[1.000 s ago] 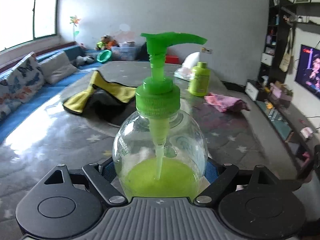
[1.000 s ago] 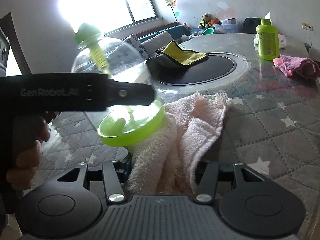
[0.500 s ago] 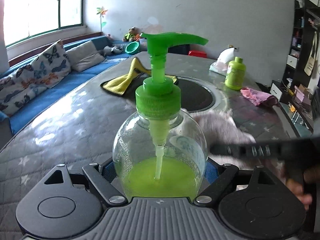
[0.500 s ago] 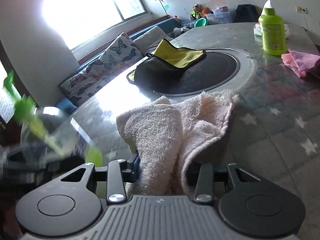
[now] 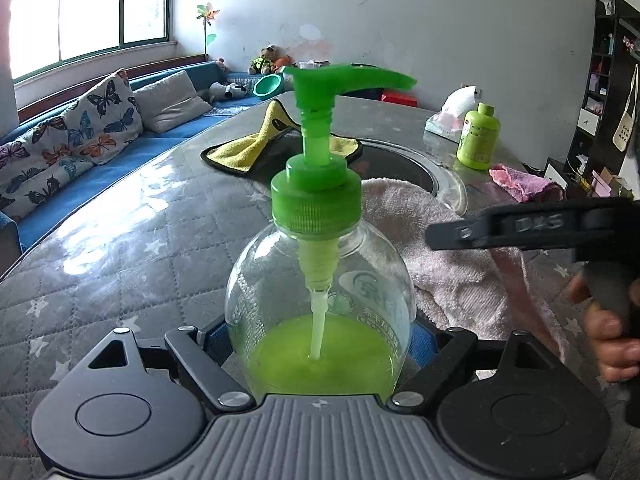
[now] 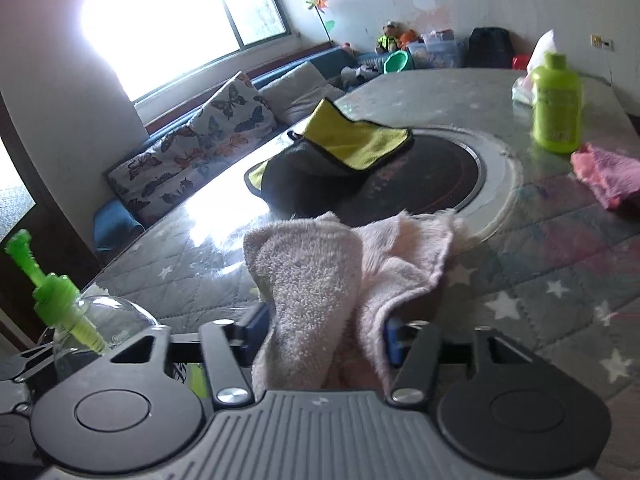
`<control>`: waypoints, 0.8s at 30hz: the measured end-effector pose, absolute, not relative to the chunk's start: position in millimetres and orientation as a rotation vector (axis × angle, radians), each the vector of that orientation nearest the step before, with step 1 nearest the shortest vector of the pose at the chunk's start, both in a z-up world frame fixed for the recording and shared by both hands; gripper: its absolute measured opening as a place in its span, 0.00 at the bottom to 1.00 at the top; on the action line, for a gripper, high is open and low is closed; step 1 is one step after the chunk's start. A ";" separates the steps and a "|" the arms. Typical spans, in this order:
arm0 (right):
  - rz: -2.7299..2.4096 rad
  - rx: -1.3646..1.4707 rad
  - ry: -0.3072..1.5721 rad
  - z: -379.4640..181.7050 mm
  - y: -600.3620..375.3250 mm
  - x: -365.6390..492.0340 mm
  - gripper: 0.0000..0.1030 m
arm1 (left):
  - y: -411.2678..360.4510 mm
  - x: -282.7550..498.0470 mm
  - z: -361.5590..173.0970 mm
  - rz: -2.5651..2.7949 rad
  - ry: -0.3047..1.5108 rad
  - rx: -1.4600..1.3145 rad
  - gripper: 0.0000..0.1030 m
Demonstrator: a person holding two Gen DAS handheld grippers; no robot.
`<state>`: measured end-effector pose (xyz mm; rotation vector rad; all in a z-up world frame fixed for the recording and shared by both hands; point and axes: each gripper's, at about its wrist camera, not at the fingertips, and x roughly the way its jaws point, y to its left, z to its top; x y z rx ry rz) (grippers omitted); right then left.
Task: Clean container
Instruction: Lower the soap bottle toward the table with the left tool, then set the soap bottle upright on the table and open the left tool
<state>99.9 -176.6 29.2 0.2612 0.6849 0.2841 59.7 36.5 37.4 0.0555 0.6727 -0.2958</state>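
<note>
While your left gripper (image 5: 320, 334) clamps the round clear soap bottle (image 5: 320, 304) low on its belly, both pads pressed against the plastic, the bottle stands upright in the middle of the left wrist view. Its green pump (image 5: 320, 120) rises toward twelve o'clock, the spout pointing to three o'clock, and a pool of green liquid sits at the bottom.

Your right gripper (image 6: 324, 336) has its jaws opening around the pale pink towel (image 6: 340, 280). The towel is bunched between the fingers and spills forward toward twelve o'clock onto the table (image 6: 560, 292); the right finger's blue pad (image 6: 394, 342) looks clear of the cloth. From that camera the bottle shows at eight o'clock, tilted in the frame, just beside the gripper's left finger.

In the left wrist view your right hand (image 5: 612, 332) grips the handle at four o'clock, with the towel lying behind the bottle.

Farther off, a yellow cloth (image 6: 356, 140) lies at twelve o'clock, a green bottle (image 6: 556, 108) at two o'clock, and a pink rag (image 6: 608, 172) just beside it.
</note>
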 end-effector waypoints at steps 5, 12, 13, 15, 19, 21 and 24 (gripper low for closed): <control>0.287 0.284 0.636 45.6 -191.4 80.0 0.78 | 35.0 54.7 34.6 -0.296 0.656 0.065 0.85; 0.225 0.283 0.572 59.6 -214.3 44.1 0.86 | 33.6 49.7 32.8 -0.297 0.655 0.063 0.88; 0.211 0.285 0.565 59.9 -218.3 39.0 0.86 | 33.8 47.9 32.5 -0.298 0.654 0.064 0.89; 0.185 0.295 0.554 59.8 -226.4 30.2 0.88 | 34.5 42.5 31.8 -0.299 0.652 0.067 0.94; 0.133 0.325 0.553 56.9 -241.9 15.3 0.91 | 40.3 27.9 32.9 -0.289 0.637 0.052 1.00; 0.102 0.336 0.551 53.7 -248.3 9.1 0.94 | 45.9 19.5 34.3 -0.279 0.626 0.043 1.00; 0.041 0.354 0.547 46.4 -256.5 0.0 0.95 | 56.3 5.9 36.1 -0.254 0.613 0.021 1.00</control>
